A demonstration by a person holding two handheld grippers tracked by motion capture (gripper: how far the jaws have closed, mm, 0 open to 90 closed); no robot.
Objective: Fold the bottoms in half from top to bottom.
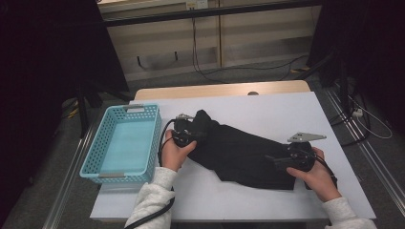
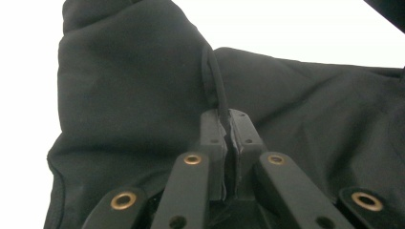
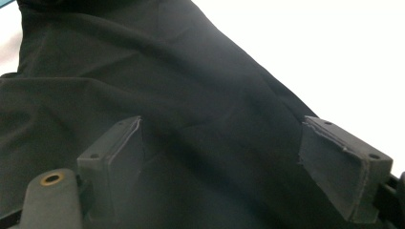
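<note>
A black garment (image 1: 239,152) lies crumpled across the middle of the white table (image 1: 286,114). My left gripper (image 1: 191,135) is at its left end, shut on a thin ridge of the black cloth (image 2: 217,90), which rises from between the closed pads (image 2: 214,138). My right gripper (image 1: 279,162) rests at the garment's right end with its jaws wide open. In the right gripper view the black cloth (image 3: 191,109) spreads beneath and between the two pads (image 3: 114,157), and neither pad presses on it.
A light blue plastic basket (image 1: 90,164) stands at the table's left edge, nothing visible inside. Cables trail on the floor beyond the far edge. Bare white tabletop lies behind and to the right of the garment.
</note>
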